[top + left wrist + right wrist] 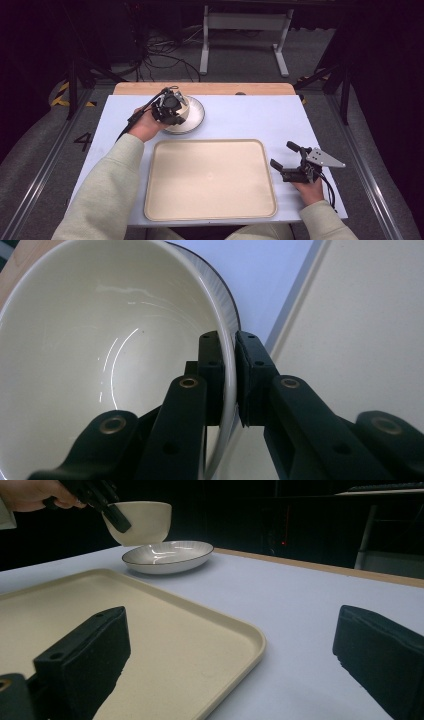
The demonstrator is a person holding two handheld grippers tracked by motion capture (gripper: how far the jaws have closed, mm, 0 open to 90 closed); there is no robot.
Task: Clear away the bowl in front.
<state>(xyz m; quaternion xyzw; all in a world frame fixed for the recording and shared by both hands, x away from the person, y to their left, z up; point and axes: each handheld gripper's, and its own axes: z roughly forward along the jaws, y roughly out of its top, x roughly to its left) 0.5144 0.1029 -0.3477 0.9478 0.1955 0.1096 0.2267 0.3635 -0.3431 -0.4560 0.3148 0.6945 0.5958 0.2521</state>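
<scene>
High view, tray: a beige tray [210, 180] lies empty at the near middle of the pale table [250, 120].
High view, plate: a white dark-rimmed plate [196, 120] sits just beyond the tray's far left corner.
High view, left gripper: the left gripper [170, 107] is over the plate, beyond the tray's far left corner, with a cream bowl [181, 106] in its grasp.
High view, right gripper: the right gripper [286, 160] is on the table just right of the tray, its jaws spread wide with nothing between them.
Left gripper view, grip: the two jaws are pressed together on the bowl's [100, 350] rim, one inside the wall and one outside; the bowl is empty and tilted.
Left gripper view, surroundings: the plate's dark edge [227, 300] shows past the bowl, and the tray [360, 330] lies to the right.
Right gripper view, jaws: both black pads stand far apart over the tray's [165, 630] corner and the table [300, 605], holding nothing.
Right gripper view, bowl: beyond the tray, the bowl [145, 522] hangs clear above the plate [167, 556], held at its rim by the left gripper [115, 517].
</scene>
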